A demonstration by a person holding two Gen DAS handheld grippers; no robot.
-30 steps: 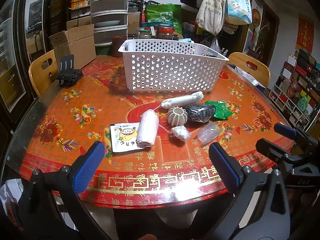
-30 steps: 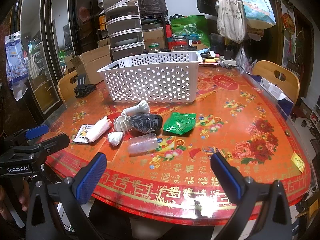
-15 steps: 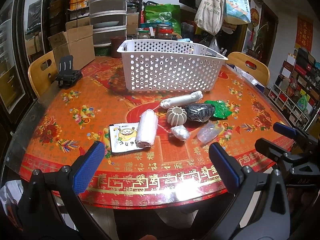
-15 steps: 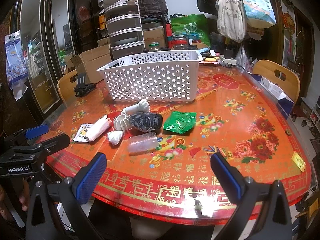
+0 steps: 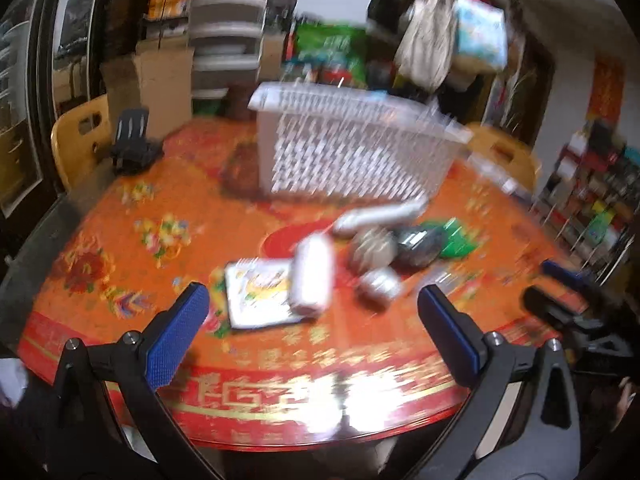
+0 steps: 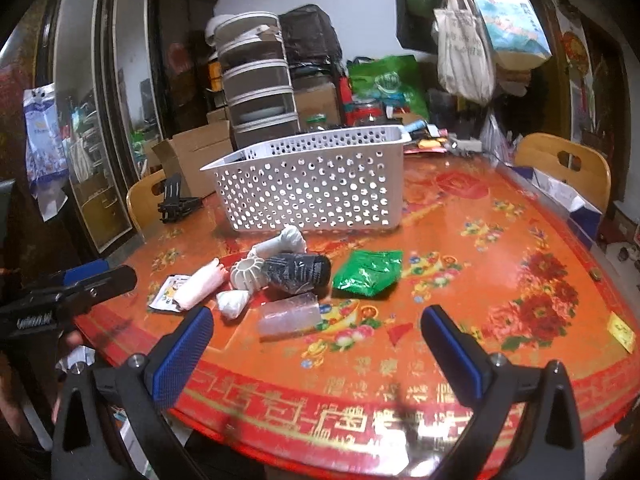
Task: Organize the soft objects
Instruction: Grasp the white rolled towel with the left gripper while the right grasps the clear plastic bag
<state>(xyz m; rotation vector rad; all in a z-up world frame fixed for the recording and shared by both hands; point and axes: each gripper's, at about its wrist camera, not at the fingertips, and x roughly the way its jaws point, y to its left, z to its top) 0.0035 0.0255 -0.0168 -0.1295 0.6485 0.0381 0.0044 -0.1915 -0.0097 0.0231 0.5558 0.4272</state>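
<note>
Right now both grippers hang over the near edge of the surface [image 6: 500,280], spread wide and holding nothing: the left gripper [image 5: 312,320] and the right gripper [image 6: 316,340]. The left view is smeared, so detail there is poor.

Ahead of them the soft things lie in a loose cluster just in front of the basket [image 6: 312,184]: a packet [image 6: 168,292] under a white roll [image 6: 202,282], a ribbed ball [image 6: 248,272], a dark pouch [image 6: 300,272], a small white bag [image 6: 234,302], a clear bag [image 6: 288,314], a green bag [image 6: 370,272] and a long white tube [image 6: 280,242] nearest the basket.

Nothing looks to be in the basket yet, though I can't see its floor. The pieces touch and overlap, so a grab at one could drag a neighbour or shove it off the edge; the slick bags may slip from a light pinch.
</note>
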